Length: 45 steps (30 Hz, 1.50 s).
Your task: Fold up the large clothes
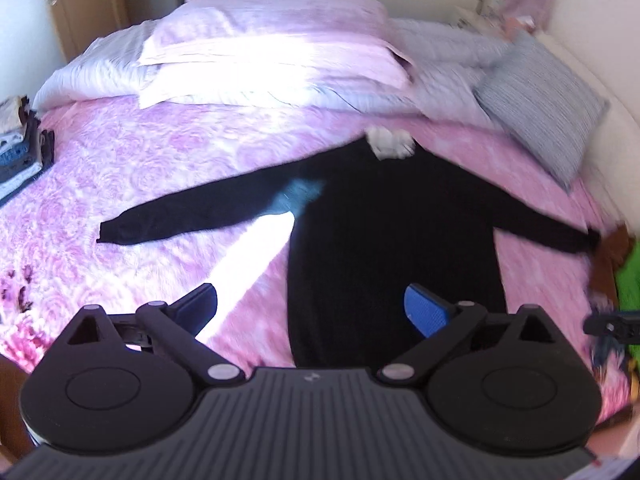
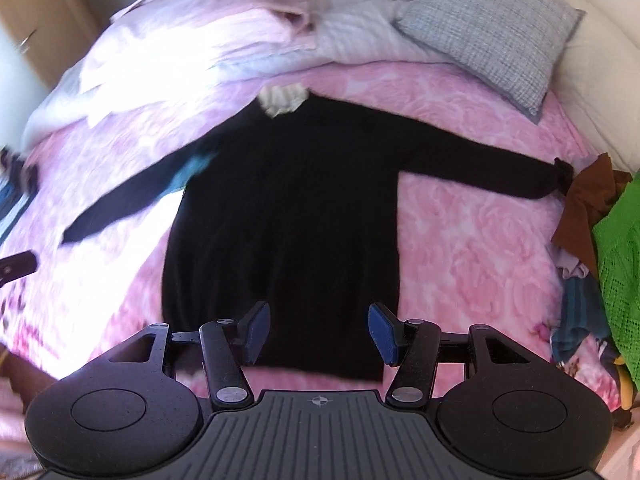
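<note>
A black long-sleeved sweater (image 1: 392, 240) (image 2: 288, 208) with a white collar (image 1: 390, 142) (image 2: 282, 98) lies flat on the pink bed cover (image 1: 140, 160) (image 2: 472, 240). Both sleeves are spread out sideways. My left gripper (image 1: 312, 312) is open wide above the sweater's lower left edge, one blue pad over the cover and the other over the black fabric. My right gripper (image 2: 320, 334) hovers open over the hem near the bed's front edge. Nothing is between its pads. Neither gripper holds cloth.
White and lilac pillows (image 1: 260, 52) are piled at the head of the bed, beside a grey cushion (image 1: 540, 108) (image 2: 488, 28). A stack of folded clothes (image 1: 20, 148) sits at the left edge. Loose green and brown garments (image 2: 616, 248) are heaped at the right edge.
</note>
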{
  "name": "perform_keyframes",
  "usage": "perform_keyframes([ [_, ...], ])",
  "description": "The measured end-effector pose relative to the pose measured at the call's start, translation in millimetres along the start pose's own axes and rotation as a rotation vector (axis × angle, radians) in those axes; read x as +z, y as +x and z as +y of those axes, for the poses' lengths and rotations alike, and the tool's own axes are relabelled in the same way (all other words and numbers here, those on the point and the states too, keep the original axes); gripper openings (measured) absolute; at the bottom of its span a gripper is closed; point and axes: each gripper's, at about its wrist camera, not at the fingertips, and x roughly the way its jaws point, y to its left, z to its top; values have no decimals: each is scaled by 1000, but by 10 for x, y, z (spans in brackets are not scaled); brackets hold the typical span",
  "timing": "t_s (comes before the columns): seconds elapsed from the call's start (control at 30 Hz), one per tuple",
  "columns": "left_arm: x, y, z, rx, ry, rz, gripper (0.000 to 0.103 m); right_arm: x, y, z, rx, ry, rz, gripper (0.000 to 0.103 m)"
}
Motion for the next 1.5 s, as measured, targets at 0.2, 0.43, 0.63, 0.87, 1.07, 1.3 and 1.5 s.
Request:
perform_keyframes([
  [0.2, 283, 891, 1055, -8, -252, 19, 90, 487, 398, 8, -86, 87, -73, 52],
  [0.43, 224, 2085, 2199, 31, -514, 11, 76, 937, 996, 1, -134, 168, -132, 52],
  [0.63, -67, 2816, 2999, 40, -788, -50, 64, 994, 1630, 15, -206, 160, -94, 52],
  [0.87, -462, 3125, 3462, 11, -1105, -144, 47, 882, 2002, 48, -230, 121, -36, 52],
  [1.07, -405, 3219, 3530, 50, -1153, -203, 4, 854, 2124, -70, -242, 92, -22, 52],
  [1.3, 691, 2834, 2772, 38, -721, -342, 3, 917, 2119, -407, -240, 113, -42, 52],
  [1.5, 1607, 2423, 822, -304, -165, -482, 3, 977, 2031, -818, -222, 183, -66, 52],
])
